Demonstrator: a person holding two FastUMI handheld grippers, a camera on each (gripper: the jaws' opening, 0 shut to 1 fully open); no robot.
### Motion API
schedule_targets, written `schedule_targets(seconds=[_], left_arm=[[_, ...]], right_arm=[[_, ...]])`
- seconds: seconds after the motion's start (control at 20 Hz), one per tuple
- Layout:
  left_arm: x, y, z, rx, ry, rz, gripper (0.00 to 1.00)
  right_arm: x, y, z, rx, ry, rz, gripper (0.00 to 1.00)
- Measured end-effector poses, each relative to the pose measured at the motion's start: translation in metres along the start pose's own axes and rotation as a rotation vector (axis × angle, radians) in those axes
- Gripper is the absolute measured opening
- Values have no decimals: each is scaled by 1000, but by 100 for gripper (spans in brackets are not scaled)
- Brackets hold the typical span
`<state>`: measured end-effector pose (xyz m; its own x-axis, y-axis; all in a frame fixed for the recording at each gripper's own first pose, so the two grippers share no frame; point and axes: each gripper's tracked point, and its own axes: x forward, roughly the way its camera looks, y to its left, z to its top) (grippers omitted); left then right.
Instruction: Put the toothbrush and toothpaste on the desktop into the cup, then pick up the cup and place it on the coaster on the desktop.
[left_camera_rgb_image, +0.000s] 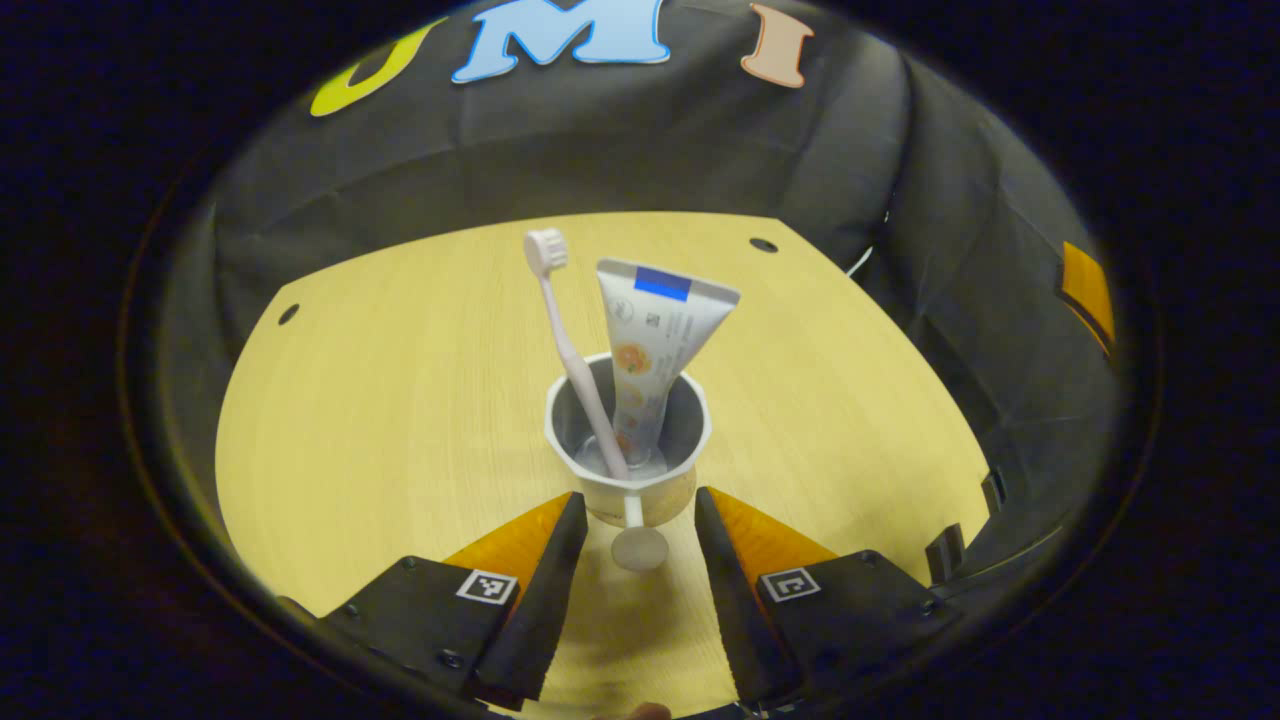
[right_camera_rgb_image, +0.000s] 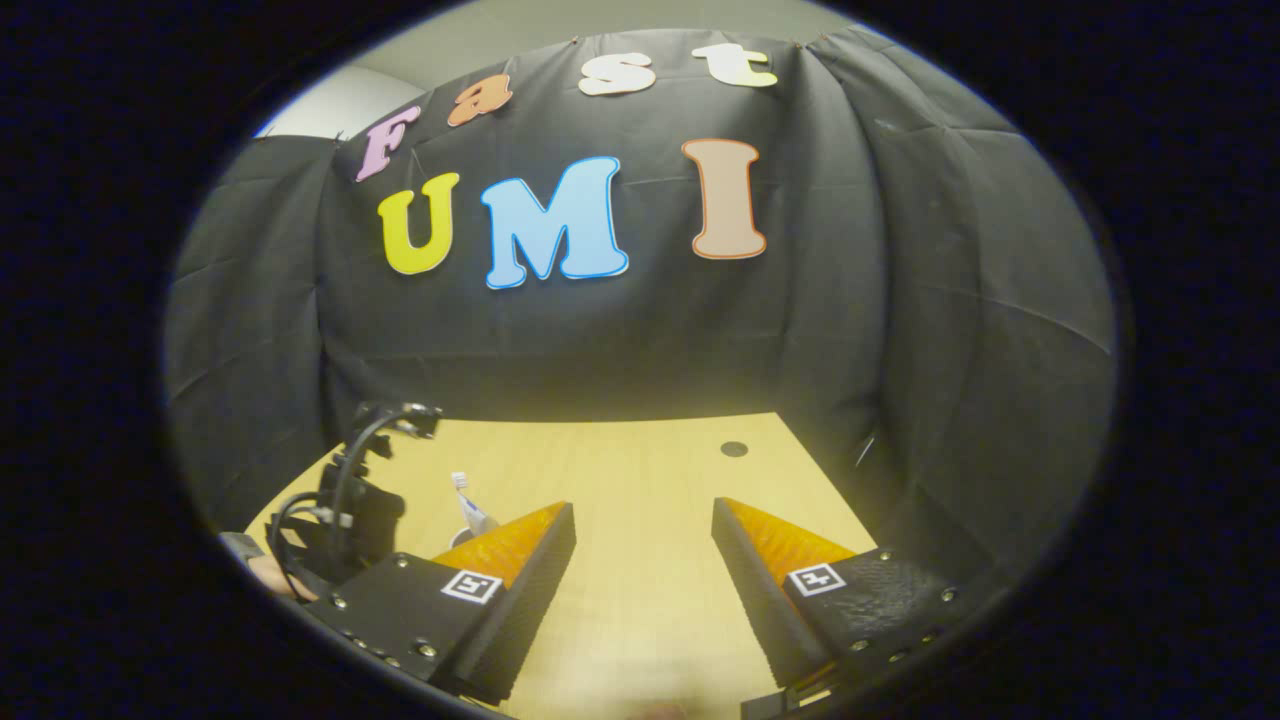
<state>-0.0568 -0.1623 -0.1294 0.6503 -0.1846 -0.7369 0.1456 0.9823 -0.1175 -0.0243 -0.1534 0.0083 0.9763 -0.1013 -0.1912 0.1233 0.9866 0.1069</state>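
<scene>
cup (left_camera_rgb_image: 628, 440) w/ brush+paste btwn L tongs (left_camera_rgb_image: 640, 515) tips, untouched | both tongs agape

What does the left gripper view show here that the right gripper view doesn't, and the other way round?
Left gripper view: the cup seen from above, the toothbrush and toothpaste standing in it, just ahead of the left gripper's open fingers. Right gripper view: the right gripper open over the table, and a hand at the left edge. Both: the table, the toothbrush head and the tube's top.
</scene>
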Motion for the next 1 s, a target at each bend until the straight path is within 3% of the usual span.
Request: schedule_targets(seconds=[0.05,0.1,0.2,0.25,0.3,0.5,0.55,1.0], left_arm=[[-10,1,9,-1,-49,-1,75],[-22,5,17,0,-99,4,87],[-48,9,33,5,-195,18,96],[-60,11,42,7,-248,29,92],[-72,14,51,13,-301,41,96],[-122,16,86,49,-514,77,96],[-138,14,97,49,-575,84,96],[-222,-9,151,-42,-974,181,94]], right_arm=[[-3,0,2,-7,-15,-8,92],[-6,2,6,-14,-29,-16,89],[-12,6,12,-32,-56,-24,89],[-15,10,12,-39,-65,-25,89],[-19,13,15,-44,-77,-22,89],[-28,21,31,-67,-142,-18,92],[-30,22,36,-69,-159,-15,88],[-53,-6,62,-122,-318,15,88]])
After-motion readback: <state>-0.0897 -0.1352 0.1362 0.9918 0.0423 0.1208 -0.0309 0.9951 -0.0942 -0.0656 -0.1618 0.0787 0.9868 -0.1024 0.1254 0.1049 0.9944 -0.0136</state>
